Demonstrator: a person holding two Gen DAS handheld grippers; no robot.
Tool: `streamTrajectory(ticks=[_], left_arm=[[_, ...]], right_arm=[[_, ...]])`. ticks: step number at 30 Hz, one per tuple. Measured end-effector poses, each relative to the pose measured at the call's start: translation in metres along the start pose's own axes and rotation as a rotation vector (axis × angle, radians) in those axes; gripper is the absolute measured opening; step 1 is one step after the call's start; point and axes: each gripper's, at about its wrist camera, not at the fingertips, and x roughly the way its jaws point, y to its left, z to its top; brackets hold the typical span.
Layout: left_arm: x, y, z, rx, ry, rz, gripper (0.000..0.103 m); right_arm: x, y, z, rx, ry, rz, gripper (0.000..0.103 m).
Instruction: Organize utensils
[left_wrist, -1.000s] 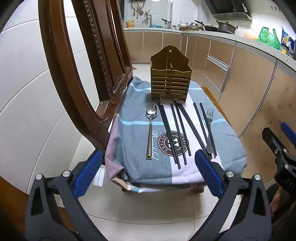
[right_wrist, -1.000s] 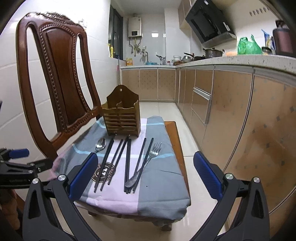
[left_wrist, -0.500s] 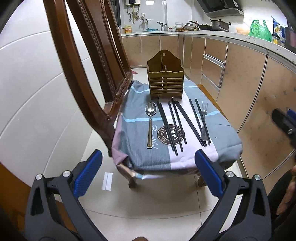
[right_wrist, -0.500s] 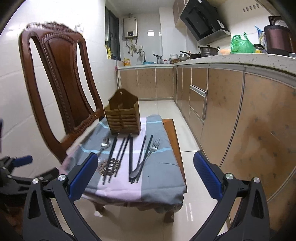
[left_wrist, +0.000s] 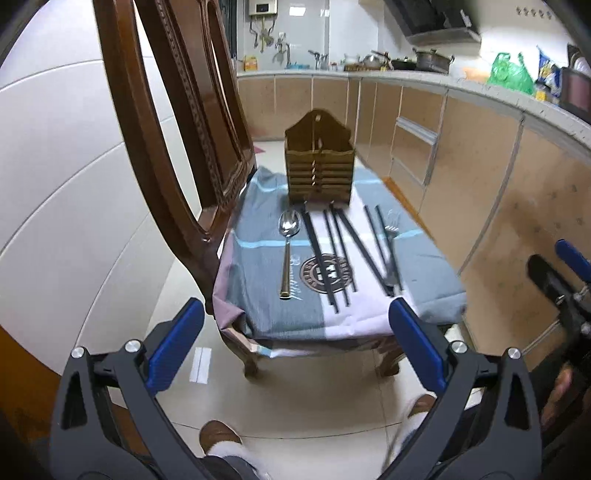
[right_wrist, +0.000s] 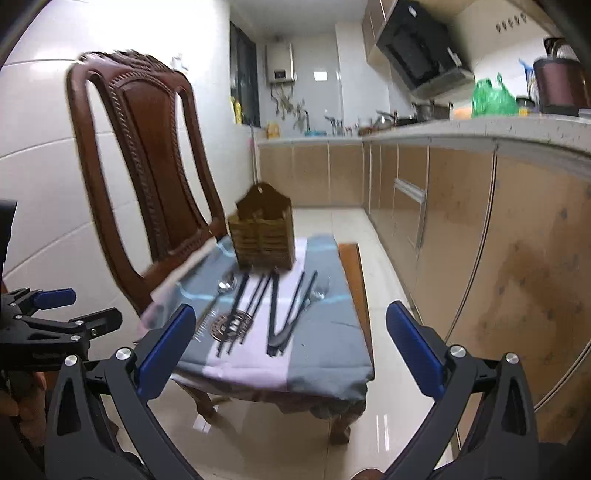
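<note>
A wooden utensil holder stands at the far end of a cloth-covered chair seat. In front of it lie a spoon, several black chopsticks and a fork. The holder, spoon, chopsticks and fork also show in the right wrist view. My left gripper is open and empty, back from the seat's near edge. My right gripper is open and empty, also short of the seat.
The chair's carved wooden back rises on the left. Kitchen cabinets and a counter run along the right. Tiled floor lies below. The person's shoes show at the bottom.
Both grippers have pulled back and risen from the seat; the utensils and holder look smaller and farther. Nothing on the cloth has moved. Both stay open.
</note>
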Motion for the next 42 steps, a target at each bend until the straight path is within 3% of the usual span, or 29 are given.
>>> streamTrajectory(ticks=[3, 7, 15, 19, 25, 29, 38, 42], left_arm=[[0.035, 0.003, 0.007, 0.004, 0.034, 0.021, 0.099], [0.076, 0.008, 0.03, -0.012, 0.071, -0.033, 0.099], [0.161, 0.0, 0.101, 0.061, 0.112, -0.036, 0.099], [0.211, 0.005, 0.114, 0.088, 0.174, -0.023, 0.097], [0.287, 0.013, 0.109, 0.062, 0.341, -0.077, 0.073], [0.31, 0.018, 0.11, 0.05, 0.369, -0.079, 0.07], [0.357, 0.017, 0.104, 0.102, 0.456, -0.113, 0.044], [0.358, 0.013, 0.1, 0.122, 0.436, -0.116, 0.039]], right_arm=[[0.027, -0.016, -0.004, 0.036, 0.046, -0.026, 0.1], [0.064, -0.027, 0.011, 0.043, 0.112, -0.008, 0.096], [0.161, -0.043, 0.091, 0.004, 0.173, 0.043, 0.074], [0.225, -0.047, 0.119, 0.003, 0.246, 0.068, 0.065], [0.31, -0.061, 0.088, 0.083, 0.408, 0.127, 0.051], [0.334, -0.057, 0.08, 0.078, 0.451, 0.128, 0.05], [0.376, -0.062, 0.066, 0.081, 0.534, 0.129, 0.044], [0.383, -0.06, 0.063, 0.061, 0.558, 0.133, 0.044]])
